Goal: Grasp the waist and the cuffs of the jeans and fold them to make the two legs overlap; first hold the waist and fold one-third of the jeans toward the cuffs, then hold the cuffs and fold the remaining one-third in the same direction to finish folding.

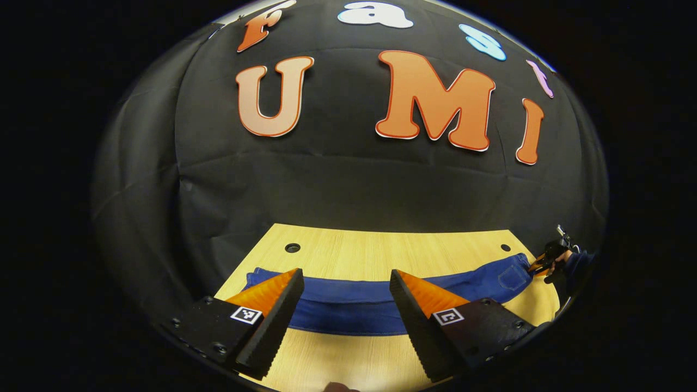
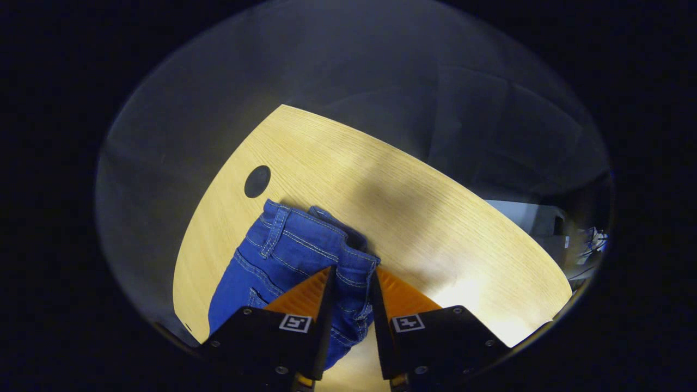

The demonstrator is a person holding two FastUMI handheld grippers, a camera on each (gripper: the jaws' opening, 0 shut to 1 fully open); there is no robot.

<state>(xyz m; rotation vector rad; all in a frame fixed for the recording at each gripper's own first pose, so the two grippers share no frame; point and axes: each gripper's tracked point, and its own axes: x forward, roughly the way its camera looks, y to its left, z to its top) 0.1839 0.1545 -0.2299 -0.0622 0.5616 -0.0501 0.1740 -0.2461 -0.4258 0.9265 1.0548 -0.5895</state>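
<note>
Blue jeans (image 1: 348,302) lie stretched across the wooden table (image 1: 381,250), legs overlapped in a long band. My left gripper (image 1: 346,291) hovers open above the middle of the band, nothing between its orange fingers (image 1: 267,291). At the far right end, the right gripper (image 1: 544,261) in a person's hand sits at the waist. In the right gripper view, my right gripper (image 2: 351,283) is shut on the jeans' waistband (image 2: 354,272), the denim (image 2: 283,245) bunched and pinched between both fingers, belt loop and stitching visible.
Round black holes sit in the tabletop (image 1: 292,247) (image 1: 505,247) (image 2: 257,181). The table's rounded edge (image 2: 190,261) runs close to the waist end. Grey equipment and cables (image 2: 566,234) stand beyond the table's far side. Black cloth wall behind.
</note>
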